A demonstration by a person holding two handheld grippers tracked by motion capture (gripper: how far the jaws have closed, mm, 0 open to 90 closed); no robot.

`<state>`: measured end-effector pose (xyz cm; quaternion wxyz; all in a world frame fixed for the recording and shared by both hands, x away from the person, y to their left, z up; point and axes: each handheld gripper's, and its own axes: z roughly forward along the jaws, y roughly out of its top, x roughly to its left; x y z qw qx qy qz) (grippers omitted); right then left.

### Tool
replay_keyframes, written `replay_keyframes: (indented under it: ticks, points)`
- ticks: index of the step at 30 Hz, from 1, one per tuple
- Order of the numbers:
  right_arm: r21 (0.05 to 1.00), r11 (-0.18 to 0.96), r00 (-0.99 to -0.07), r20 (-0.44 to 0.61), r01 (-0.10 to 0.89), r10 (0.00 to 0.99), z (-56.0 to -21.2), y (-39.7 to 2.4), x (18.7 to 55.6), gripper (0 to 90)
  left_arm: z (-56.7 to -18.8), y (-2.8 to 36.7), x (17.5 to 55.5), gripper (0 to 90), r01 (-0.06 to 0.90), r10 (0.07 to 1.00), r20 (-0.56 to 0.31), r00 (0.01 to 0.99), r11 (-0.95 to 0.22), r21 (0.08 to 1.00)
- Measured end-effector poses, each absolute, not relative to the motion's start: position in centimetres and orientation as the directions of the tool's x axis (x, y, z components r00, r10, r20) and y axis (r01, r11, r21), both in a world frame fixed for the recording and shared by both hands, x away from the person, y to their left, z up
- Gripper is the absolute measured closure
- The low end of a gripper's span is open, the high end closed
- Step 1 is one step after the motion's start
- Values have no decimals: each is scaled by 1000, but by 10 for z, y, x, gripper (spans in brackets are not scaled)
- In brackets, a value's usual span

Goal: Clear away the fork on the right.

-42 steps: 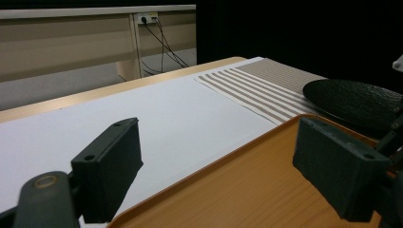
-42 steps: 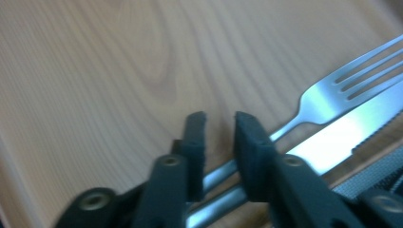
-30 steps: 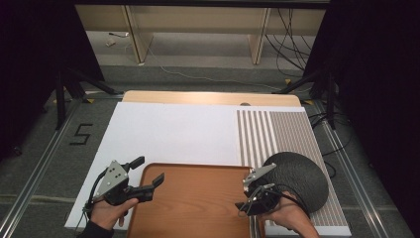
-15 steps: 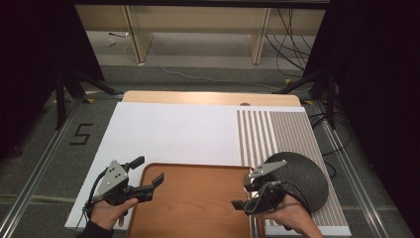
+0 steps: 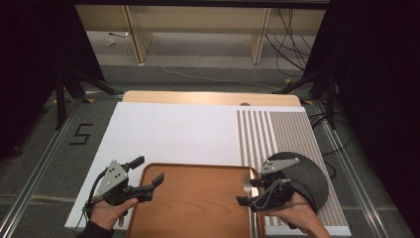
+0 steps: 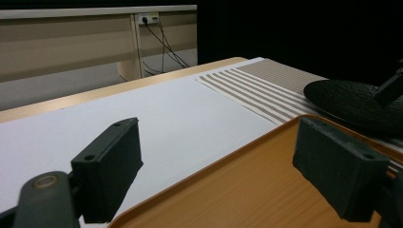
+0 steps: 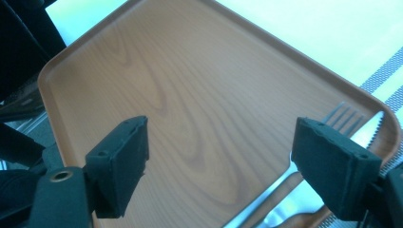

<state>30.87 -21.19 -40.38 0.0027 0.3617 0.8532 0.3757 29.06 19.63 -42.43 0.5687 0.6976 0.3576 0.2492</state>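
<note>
A wooden tray [image 5: 198, 208] lies at the near edge of the table. A metal fork [image 5: 247, 187] rests flat along its right side, with what looks like a serrated knife blade [image 7: 373, 127] beside the fork [image 7: 344, 114]. My right gripper [image 5: 246, 192] hovers just above that side of the tray [image 7: 190, 95]. Its jaws have just been opening and now stand open with nothing between them [image 7: 223, 156]. My left gripper [image 5: 148, 169] is open over the tray's far left corner [image 6: 266, 156], holding nothing [image 6: 218, 156].
A black round plate [image 5: 307, 178] sits on a striped placemat [image 5: 277, 134] right of the tray, under my right hand. A white sheet [image 5: 173, 134] covers the table's middle and left. Beyond the far edge are the floor, cables and shelf legs.
My right gripper has lifted a little and its jaws have spread wider, leaving the fork on the tray. The left gripper has stayed where it was.
</note>
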Motion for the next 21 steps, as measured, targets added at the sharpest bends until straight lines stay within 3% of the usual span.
replay_keyframes:
  ticks: [21]
  points:
    - [689,364,-684,263,627,680,-393,-247,311,182,-424,197,290,159,215,783,-59,619,-97,972]
